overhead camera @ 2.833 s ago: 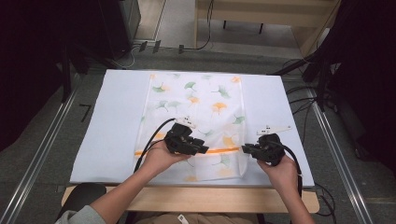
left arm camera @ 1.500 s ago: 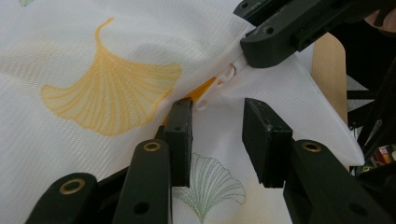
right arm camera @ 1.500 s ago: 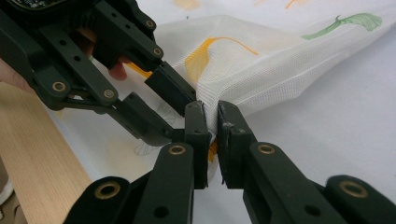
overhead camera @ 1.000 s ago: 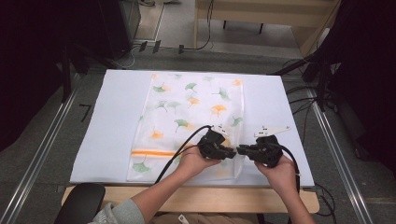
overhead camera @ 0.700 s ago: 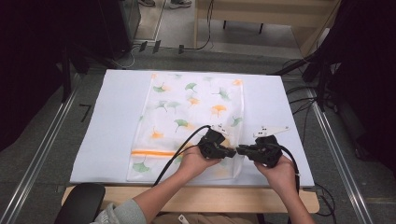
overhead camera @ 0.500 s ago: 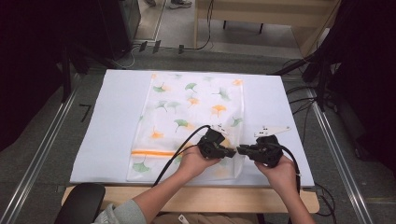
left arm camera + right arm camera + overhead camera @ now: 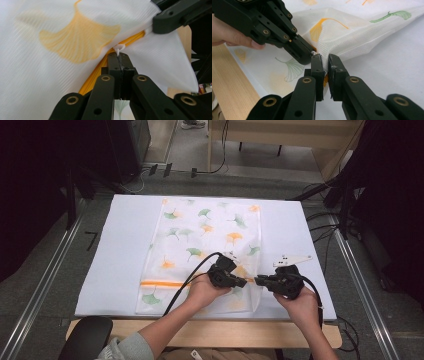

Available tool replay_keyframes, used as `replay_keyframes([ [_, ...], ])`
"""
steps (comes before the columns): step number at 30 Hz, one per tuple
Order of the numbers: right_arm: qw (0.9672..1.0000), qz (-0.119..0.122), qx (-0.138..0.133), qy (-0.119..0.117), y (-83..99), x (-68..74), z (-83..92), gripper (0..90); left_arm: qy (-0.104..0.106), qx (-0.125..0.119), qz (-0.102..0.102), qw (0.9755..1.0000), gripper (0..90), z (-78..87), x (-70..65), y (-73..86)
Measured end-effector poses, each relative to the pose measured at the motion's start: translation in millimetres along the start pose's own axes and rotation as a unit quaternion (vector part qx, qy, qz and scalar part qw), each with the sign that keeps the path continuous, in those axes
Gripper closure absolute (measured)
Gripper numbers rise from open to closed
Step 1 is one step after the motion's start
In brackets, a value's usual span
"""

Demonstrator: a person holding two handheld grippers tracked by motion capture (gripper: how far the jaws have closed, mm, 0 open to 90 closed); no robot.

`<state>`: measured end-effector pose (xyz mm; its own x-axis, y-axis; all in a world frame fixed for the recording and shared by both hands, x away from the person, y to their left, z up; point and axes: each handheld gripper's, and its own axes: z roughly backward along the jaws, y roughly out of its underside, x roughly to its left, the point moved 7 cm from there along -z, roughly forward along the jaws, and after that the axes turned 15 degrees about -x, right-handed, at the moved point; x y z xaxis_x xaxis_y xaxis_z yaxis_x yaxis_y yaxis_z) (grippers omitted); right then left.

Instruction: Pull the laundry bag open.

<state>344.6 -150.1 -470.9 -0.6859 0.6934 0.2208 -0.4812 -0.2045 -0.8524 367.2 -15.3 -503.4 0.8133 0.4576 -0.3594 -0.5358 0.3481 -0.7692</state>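
On the white table cover point(image 7: 115, 250), near its front edge, the work sits:

Bag: a white mesh laundry bag printed with orange and green ginkgo leaves point(image 7: 200, 235) lies flat along the middle of the cover, its zipped end toward the person and lifted into a small tent at the right front corner.

Zip: an orange zipper band point(image 7: 160, 283) runs across the bag close to its front end; at the right corner it curves up to the grippers point(image 7: 98, 68).

Right gripper: the right gripper point(image 7: 325, 61) pinches a fold of bag mesh at the end of the zip, its jaws nearly together with cloth between them.

Left gripper: the left gripper point(image 7: 120, 56) has its jaws pressed together on the small white plastic zipper pull tab point(image 7: 119, 48), just beside the right gripper's jaws.

Risk, slip: the tab is thin and only its stem is clamped; a pull at an angle to the band could likely drag it out.

Risk, snag: loose mesh bunched at the slider may catch in the teeth.

Risk, anchor: if the mesh slides out of the right jaws, the whole bag would likely follow.
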Motion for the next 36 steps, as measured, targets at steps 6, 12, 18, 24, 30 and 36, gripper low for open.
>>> replay_keyframes([
  [6, 1.0, -0.002, -0.004, 0.005, -0.7, -3.2, 3.1, 85.2, -0.019, 0.01, 0.009, 0.9997, 90.0, 13.3, 17.9, 8.4],
  [12, 1.0, -0.005, -0.003, 0.006, -0.3, -3.5, 1.8, 85.1, -0.011, 0.008, 0.011, 0.9999, 90.0, 17.1, 17.2, 9.5],
  [18, 0.9999, -0.007, -0.002, 0.011, 1.5, -7.2, 2.1, 84.8, -0.005, 0.014, 0.006, 0.9999, 90.0, 16.9, 12.3, 9.4],
  [24, 0.9999, -0.009, -0.001, 0.011, 1.5, -6.9, 1.5, 84.8, -0.008, 0.017, 0.008, 0.9998, 90.0, 17.1, 15.1, 10.0],
  [30, 0.9999, -0.008, 0.0, 0.009, 1.3, -6.3, 1.5, 85.0, 0.001, 0.019, 0.021, 0.9996, 90.0, 19.5, 16.3, 9.5],
  [36, 0.9999, -0.009, -0.002, 0.007, 1.1, -7.7, 2.6, 85.2, 0.0, 0.023, 0.014, 0.9996, 90.0, 27.0, 16.4, 7.1],
])
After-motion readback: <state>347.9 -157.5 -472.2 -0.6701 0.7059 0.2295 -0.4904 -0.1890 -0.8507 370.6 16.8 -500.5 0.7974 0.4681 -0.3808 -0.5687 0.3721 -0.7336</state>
